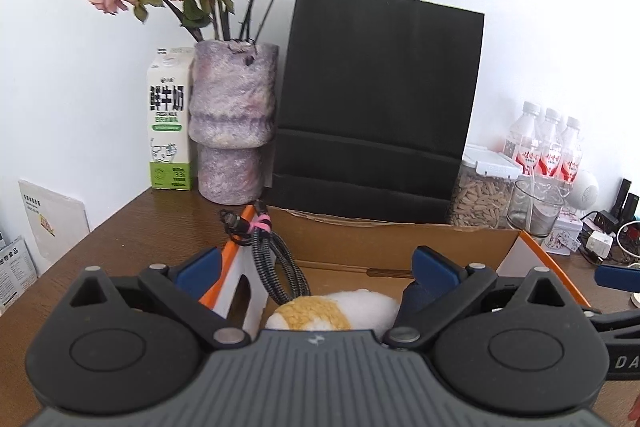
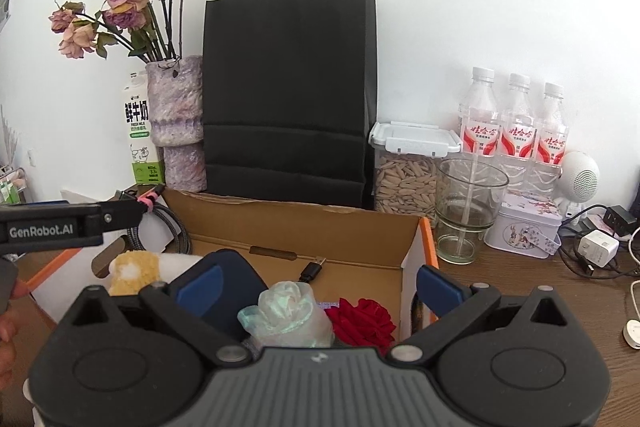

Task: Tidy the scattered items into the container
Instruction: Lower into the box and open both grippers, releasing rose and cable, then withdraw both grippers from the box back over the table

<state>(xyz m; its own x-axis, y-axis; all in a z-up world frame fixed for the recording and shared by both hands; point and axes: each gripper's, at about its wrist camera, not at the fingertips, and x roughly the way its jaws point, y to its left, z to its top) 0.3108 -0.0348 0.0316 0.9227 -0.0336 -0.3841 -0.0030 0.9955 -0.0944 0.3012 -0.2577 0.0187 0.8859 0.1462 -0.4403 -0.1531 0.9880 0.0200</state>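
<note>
An open cardboard box with orange-edged flaps sits on the wooden desk. In the left wrist view it holds a braided black cable with a pink tie and a white-and-yellow plush item. My left gripper hovers over the box's left end, jaws wide, gripping nothing. In the right wrist view my right gripper stands open over the box. Beneath it lie a pale green fabric rose, a red rose and a small black USB adapter. The plush item lies further left.
Behind the box stand a black paper bag, a purple vase of dried roses and a milk carton. To the right are a seed jar, a glass, three water bottles, a tin and chargers.
</note>
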